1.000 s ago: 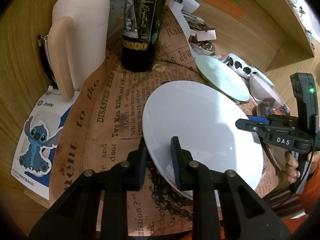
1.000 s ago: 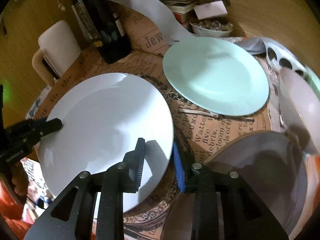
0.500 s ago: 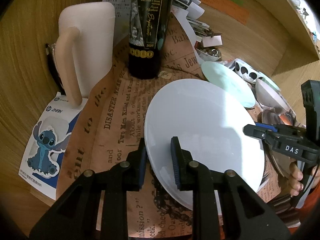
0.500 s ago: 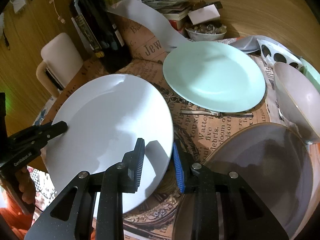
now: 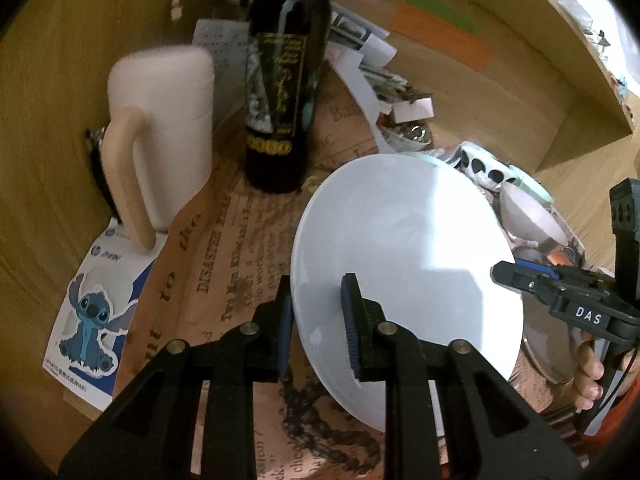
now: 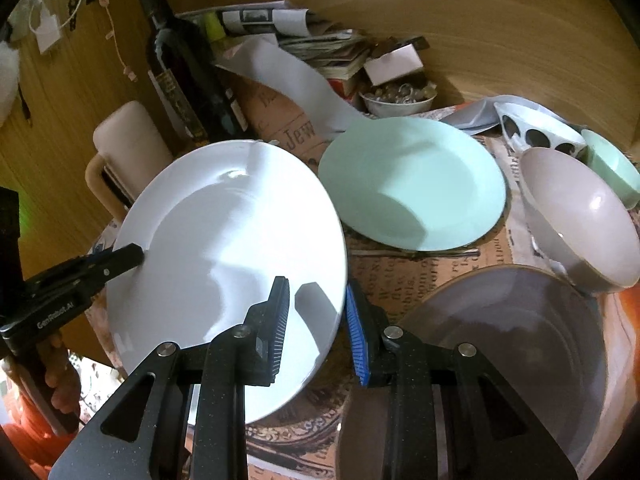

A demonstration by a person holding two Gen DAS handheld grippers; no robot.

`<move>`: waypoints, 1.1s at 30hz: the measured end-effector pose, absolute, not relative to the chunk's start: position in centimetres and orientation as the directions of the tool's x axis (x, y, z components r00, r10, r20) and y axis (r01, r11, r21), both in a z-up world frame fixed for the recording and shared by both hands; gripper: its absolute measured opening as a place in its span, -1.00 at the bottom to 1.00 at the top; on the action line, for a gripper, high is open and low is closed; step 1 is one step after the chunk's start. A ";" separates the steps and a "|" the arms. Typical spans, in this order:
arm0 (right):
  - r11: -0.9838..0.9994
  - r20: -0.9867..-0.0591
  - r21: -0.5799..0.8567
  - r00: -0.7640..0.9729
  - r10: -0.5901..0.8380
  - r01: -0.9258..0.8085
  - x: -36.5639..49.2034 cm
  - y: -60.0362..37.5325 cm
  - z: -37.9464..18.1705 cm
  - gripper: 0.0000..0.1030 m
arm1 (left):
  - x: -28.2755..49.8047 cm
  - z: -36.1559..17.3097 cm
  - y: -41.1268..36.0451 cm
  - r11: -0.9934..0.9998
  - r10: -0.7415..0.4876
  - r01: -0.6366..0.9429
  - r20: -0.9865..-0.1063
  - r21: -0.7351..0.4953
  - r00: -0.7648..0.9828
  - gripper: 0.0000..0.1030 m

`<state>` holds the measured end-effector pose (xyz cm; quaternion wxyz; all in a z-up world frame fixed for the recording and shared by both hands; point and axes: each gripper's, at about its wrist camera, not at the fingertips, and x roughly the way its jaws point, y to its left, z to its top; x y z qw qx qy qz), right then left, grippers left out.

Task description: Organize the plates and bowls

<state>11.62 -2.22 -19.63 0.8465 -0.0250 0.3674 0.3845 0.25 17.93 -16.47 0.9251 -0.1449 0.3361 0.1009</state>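
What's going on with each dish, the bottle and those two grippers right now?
White plate: tilted, held at opposite rims by both grippers.
Left gripper: shut on the white plate.
Right gripper: shut on the white plate.
Green plate: flat on the table, empty.
Grey plate: lying flat, empty.
Grey bowl: upright, empty.
Bottle: standing upright.

Warm-lit wooden wall (image 5: 60, 80) with orange and green sticky notes (image 5: 440, 36)

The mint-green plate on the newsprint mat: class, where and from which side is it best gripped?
Probably the mint-green plate is best pinched at its thin rim on the near edge, one finger above and one below. It lies flat, its far side crowded by papers and a small bowl.
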 end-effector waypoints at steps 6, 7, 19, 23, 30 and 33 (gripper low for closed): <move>0.719 -0.620 0.262 0.458 0.637 -0.644 11.5 -3.4 -19.3 -0.50 | 0.7 -15.6 16.8 0.946 0.074 -0.254 -0.628 -0.202 0.775 -0.56; 0.720 -0.616 0.264 0.462 0.638 -0.641 11.4 -3.5 -19.2 -0.50 | 0.7 -15.5 16.7 0.947 0.072 -0.251 -0.624 -0.203 0.778 -0.56; 0.746 -0.587 0.279 0.508 0.631 -0.604 10.9 -6.4 -18.2 -0.50 | 1.5 -14.7 14.3 0.955 0.038 -0.206 -0.604 -0.211 0.796 -0.56; 0.752 -0.583 0.292 0.514 0.630 -0.590 10.8 -7.6 -18.3 -0.50 | 1.7 -14.7 13.3 0.958 0.029 -0.194 -0.604 -0.210 0.797 -0.56; 0.765 -0.572 0.301 0.534 0.623 -0.569 10.5 -9.9 -18.6 -0.50 | 2.2 -14.1 11.3 0.968 0.016 -0.163 -0.600 -0.191 0.800 -0.56; 0.774 -0.566 0.311 0.546 0.617 -0.552 10.4 -11.1 -18.7 -0.50 | 2.5 -13.9 10.3 0.972 0.004 -0.142 -0.599 -0.184 0.801 -0.56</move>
